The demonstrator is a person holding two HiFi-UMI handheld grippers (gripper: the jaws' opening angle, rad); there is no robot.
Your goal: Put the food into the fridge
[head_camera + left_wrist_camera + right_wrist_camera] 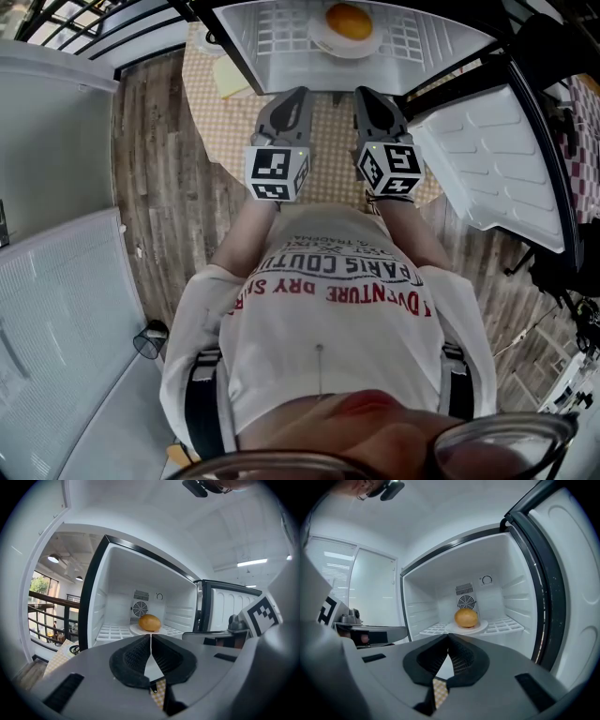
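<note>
An orange-yellow round piece of food [348,20] [149,622] [466,618] rests on a white plate [345,42] [140,630] [480,627] on the wire shelf inside the open fridge [281,47] [117,588] [511,602]. Both grippers hang side by side in front of the fridge, short of the shelf. My left gripper [292,94] [151,641] is shut with nothing in it. My right gripper [373,97] [448,641] is likewise shut and empty.
The fridge door [497,169] [576,573] stands swung open on the right. A checked cloth [216,103] covers the surface under the fridge, with a yellow pad [230,77] on it. Wood flooring [159,206] and a dark railing [84,23] lie to the left.
</note>
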